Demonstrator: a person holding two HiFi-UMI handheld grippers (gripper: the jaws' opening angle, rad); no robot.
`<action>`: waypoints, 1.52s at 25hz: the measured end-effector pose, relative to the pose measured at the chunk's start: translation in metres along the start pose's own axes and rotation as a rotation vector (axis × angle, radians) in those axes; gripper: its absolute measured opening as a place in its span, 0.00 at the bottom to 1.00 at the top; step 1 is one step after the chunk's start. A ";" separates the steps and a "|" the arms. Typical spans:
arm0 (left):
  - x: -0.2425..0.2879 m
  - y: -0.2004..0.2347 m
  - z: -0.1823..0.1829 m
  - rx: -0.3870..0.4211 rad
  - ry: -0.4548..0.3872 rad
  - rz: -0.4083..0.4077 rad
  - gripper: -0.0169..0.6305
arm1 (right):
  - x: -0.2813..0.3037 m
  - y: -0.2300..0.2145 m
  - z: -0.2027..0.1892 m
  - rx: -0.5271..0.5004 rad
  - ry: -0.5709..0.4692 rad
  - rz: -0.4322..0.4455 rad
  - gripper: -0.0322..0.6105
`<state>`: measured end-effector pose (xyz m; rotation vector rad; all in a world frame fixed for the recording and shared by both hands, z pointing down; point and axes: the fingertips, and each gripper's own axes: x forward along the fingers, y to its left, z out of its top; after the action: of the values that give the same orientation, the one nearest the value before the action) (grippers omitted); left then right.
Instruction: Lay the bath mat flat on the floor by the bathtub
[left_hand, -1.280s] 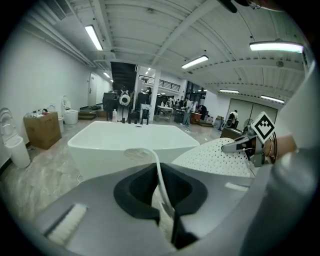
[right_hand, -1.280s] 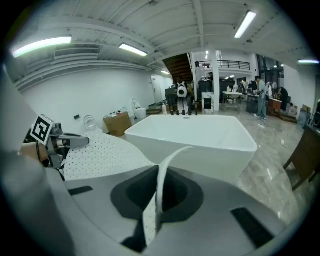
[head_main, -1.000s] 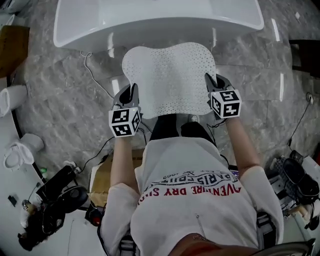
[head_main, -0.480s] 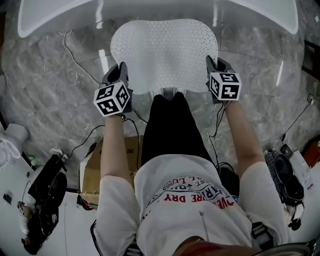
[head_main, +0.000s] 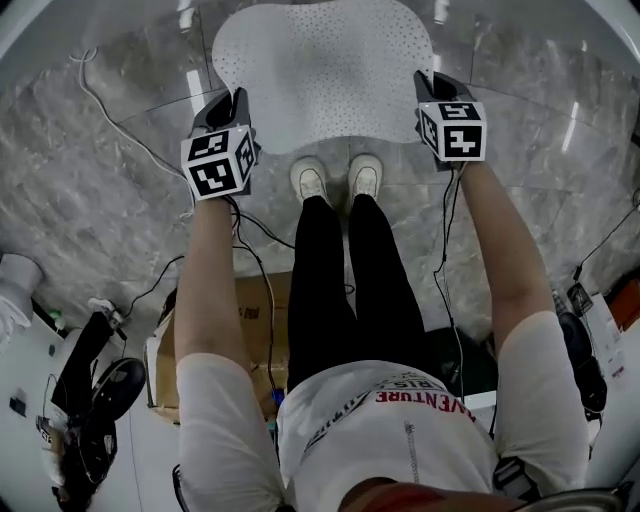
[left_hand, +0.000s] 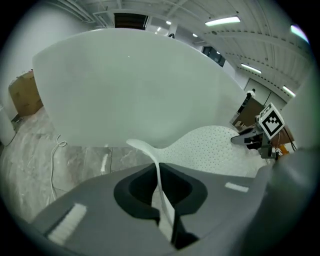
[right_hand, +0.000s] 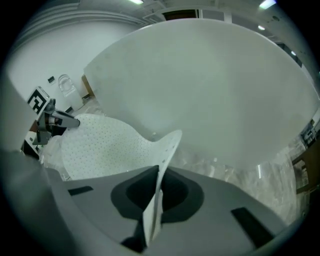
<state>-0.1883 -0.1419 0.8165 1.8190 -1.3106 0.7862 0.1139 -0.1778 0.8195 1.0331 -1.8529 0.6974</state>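
Observation:
The white perforated bath mat (head_main: 325, 65) hangs spread between my two grippers, over the marble floor in front of the white bathtub (left_hand: 130, 85). My left gripper (head_main: 232, 110) is shut on the mat's left edge, and the thin edge (left_hand: 162, 200) runs between its jaws. On the mat's right edge my right gripper (head_main: 428, 88) is shut too, the edge (right_hand: 155, 205) pinched between its jaws. The mat (right_hand: 100, 145) sags in the middle, and its near edge lies just past the person's shoes (head_main: 337, 180). Only the tub's curved side wall (right_hand: 210, 95) shows.
A white cable (head_main: 110, 110) trails over the grey marble floor (head_main: 90, 200) at the left. Behind the person lie a cardboard box (head_main: 175, 350), black cables and dark gear (head_main: 95, 400). More cardboard boxes (left_hand: 25, 95) stand left of the tub.
Both grippers have carried the mat forward and lower toward the tub. The tub has slid out of the head view's top, and the person's shoes and legs now show below the mat.

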 end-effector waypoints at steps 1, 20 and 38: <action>0.011 0.003 -0.005 0.006 0.006 0.006 0.06 | 0.012 -0.004 -0.006 -0.004 0.006 -0.005 0.07; 0.094 0.056 -0.074 0.004 0.129 0.059 0.46 | 0.099 -0.031 -0.083 -0.004 0.102 -0.117 0.30; -0.019 0.011 0.028 -0.085 -0.044 -0.014 0.11 | -0.034 0.000 0.022 0.056 -0.076 -0.093 0.19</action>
<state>-0.2025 -0.1582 0.7882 1.7850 -1.3378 0.6762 0.1136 -0.1821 0.7793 1.1887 -1.8467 0.6660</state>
